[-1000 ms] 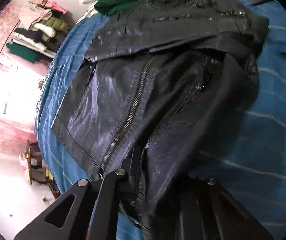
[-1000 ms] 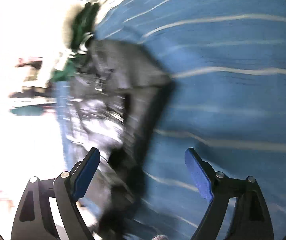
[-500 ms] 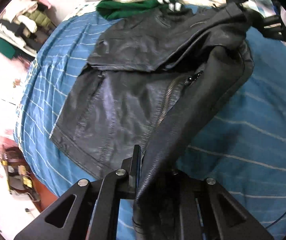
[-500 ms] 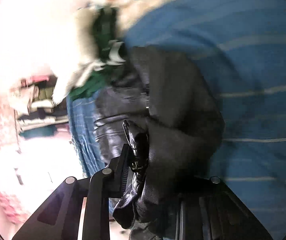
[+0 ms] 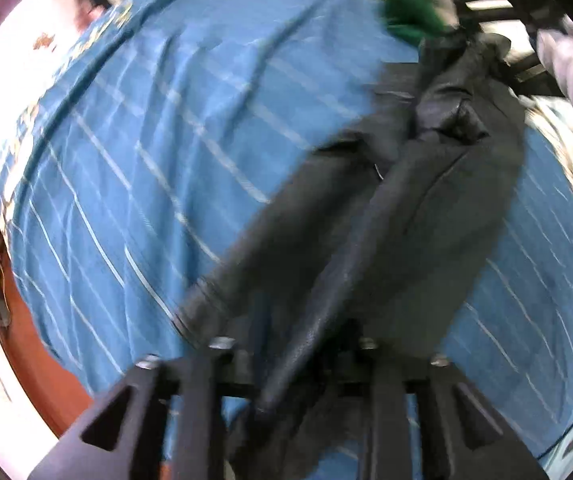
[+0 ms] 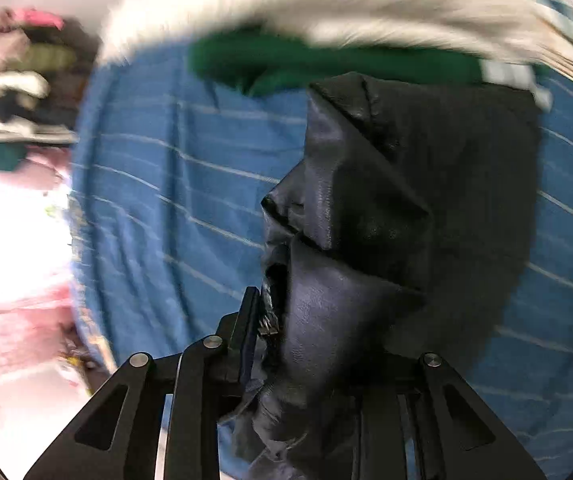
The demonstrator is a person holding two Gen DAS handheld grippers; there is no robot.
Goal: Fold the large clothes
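Bedroom in a home, clothes everywhere.
Bed (image 5: 174, 128) under a blue sheet with thin white stripes fills both views; a black leather jacket (image 6: 386, 200) hangs over it. At the bed's far end lie a green garment (image 6: 286, 64) and a fluffy white one (image 6: 326, 8), blurred. Off to the side, folded clothes (image 6: 14, 92) stacked in a pile by a pale wall, with pink, olive, white and teal pieces. Past the bed's edge, red-brown floor (image 5: 46, 368) and some small clutter, too blurred to tell.
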